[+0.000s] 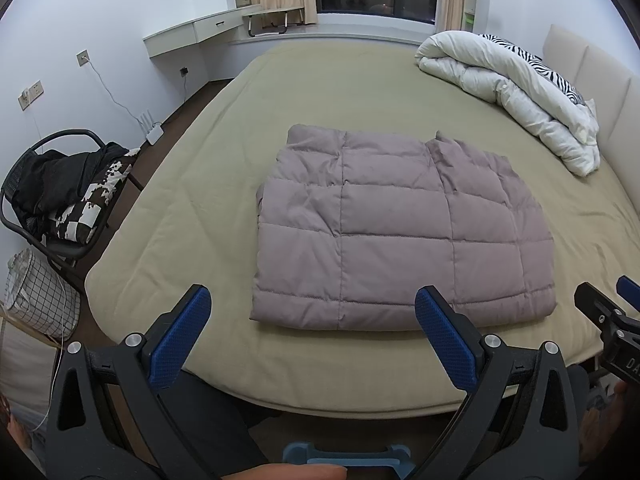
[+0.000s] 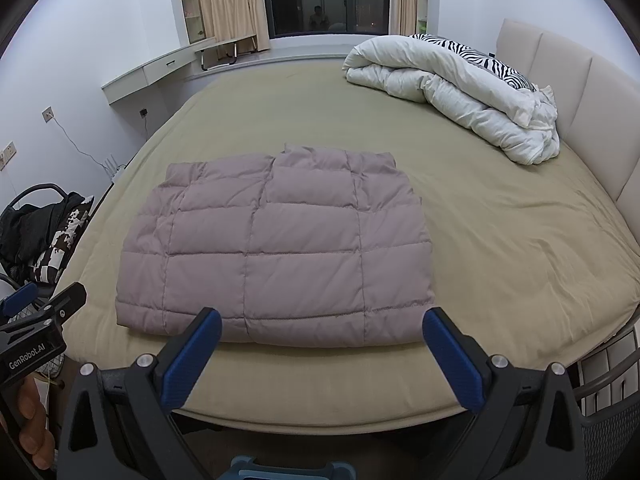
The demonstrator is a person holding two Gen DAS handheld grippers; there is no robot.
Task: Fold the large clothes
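A mauve quilted puffer garment (image 1: 400, 232) (image 2: 276, 248) lies folded into a rough rectangle on the olive bed sheet (image 1: 320, 88) (image 2: 500, 240). My left gripper (image 1: 312, 308) hovers open above the bed's near edge, just short of the garment's front hem, with nothing between its blue pads. My right gripper (image 2: 322, 330) is also open and empty, its tips level with the same hem. The right gripper's tip shows at the right edge of the left wrist view (image 1: 608, 312); the left gripper shows at the left edge of the right wrist view (image 2: 44, 312).
A rolled white duvet with a zebra-print pillow (image 1: 516, 92) (image 2: 460, 96) lies by the padded headboard (image 2: 568, 92). A chair piled with dark clothes (image 1: 60, 188) and a grid-pattern basket (image 1: 40, 296) stand left of the bed. A desk (image 1: 188, 32) lines the far wall.
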